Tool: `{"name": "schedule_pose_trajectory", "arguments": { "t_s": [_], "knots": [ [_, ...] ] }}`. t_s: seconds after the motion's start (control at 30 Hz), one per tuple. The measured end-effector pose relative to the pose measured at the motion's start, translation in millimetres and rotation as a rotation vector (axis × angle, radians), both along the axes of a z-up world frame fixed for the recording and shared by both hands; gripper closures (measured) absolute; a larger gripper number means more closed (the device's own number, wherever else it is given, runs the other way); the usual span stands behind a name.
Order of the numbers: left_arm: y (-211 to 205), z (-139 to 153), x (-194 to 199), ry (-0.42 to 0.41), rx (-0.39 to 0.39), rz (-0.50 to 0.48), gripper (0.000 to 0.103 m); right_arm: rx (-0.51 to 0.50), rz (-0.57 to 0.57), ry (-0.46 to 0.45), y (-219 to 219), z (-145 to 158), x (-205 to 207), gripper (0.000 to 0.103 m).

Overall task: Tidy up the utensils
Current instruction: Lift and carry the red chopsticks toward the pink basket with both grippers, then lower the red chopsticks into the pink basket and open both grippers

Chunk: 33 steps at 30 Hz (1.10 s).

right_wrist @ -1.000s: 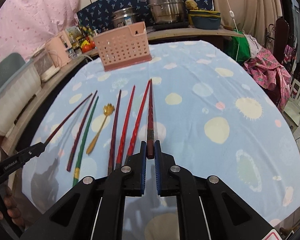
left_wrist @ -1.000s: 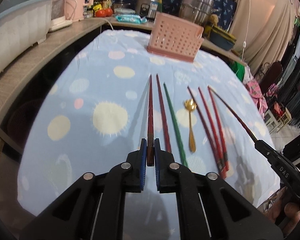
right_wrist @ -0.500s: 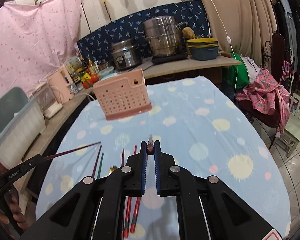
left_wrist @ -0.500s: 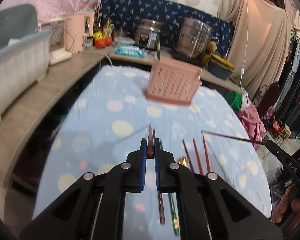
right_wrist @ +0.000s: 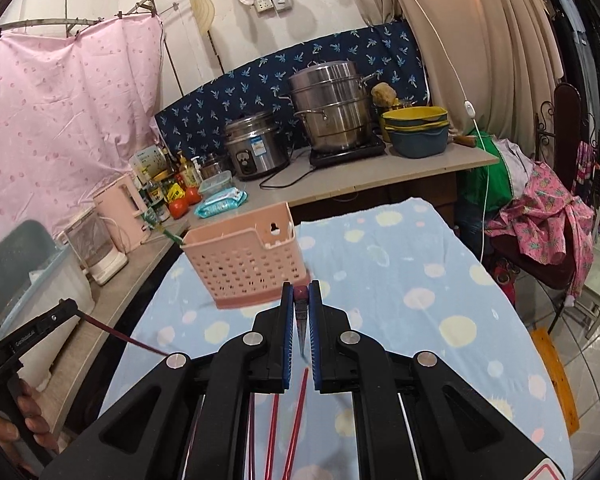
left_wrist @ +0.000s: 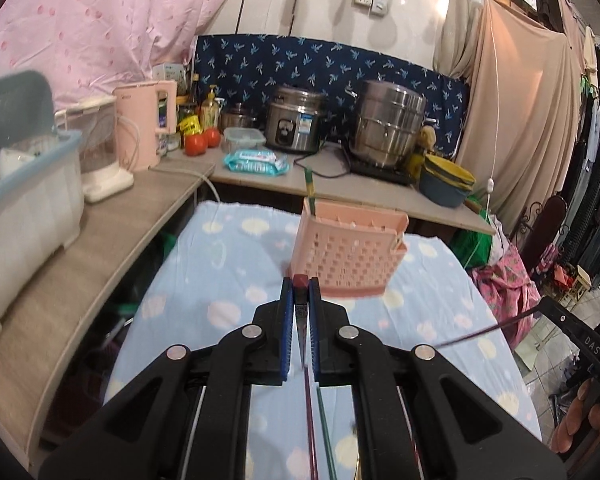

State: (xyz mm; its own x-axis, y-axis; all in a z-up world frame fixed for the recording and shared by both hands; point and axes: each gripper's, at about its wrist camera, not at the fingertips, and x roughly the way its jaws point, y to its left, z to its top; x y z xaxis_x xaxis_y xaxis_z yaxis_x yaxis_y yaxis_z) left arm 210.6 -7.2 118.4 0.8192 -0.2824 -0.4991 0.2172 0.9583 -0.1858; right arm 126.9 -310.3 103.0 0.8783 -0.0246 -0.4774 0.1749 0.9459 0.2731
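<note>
A: What have the left tongs (left_wrist: 300, 290) got?

B: They are closed tight on a dark red chopstick (left_wrist: 300, 282), whose blunt end sits between the blue pads. It hangs steeply down from there.

A: And the right tongs (right_wrist: 300, 292)?

B: The same: clamped on another dark red chopstick (right_wrist: 300, 293), end-on to the camera.

A: Where is the pink basket (left_wrist: 350, 254)?

B: Straight ahead at twelve o'clock from both tongs, standing on the counter (left_wrist: 228, 280) with its blue spotted cloth. A green chopstick (left_wrist: 309, 184) stands in its left corner, tilted.

A: Can each camera see the other tool?

B: Yes. In the left view the right one shows at three o'clock; in the right view the left one shows at nine o'clock, each with its stick pointing inward.

A: Anything on the cloth?

B: Red chopsticks (right_wrist: 296, 420) lie below the right tongs at six o'clock; a red and a green one show below the left tongs.
</note>
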Motion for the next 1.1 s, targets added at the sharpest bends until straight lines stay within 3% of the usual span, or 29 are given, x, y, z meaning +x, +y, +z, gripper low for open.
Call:
{"name": "schedule_pose_trajectory", "arguments": {
  "t_s": [0.43,0.83,0.97,1.1],
  "knots": [
    [-19,56,50,-0.113,-0.018,-0.004,0.096,-0.029,0.027,-0.098,-7,50,58,0.096],
    [-39,142,89,-0.31,-0.074,-0.003,0.096,-0.031,-0.001,-0.224,-20,105,116,0.096],
    [-45,147,107,-0.326,-0.069,0.006,0.096,-0.027,-0.009,-0.242,-24,114,136,0.096],
    [-52,130,130,-0.288,-0.044,0.021,0.096,-0.019,-0.004,-0.222,-26,107,159,0.096]
  ]
}}
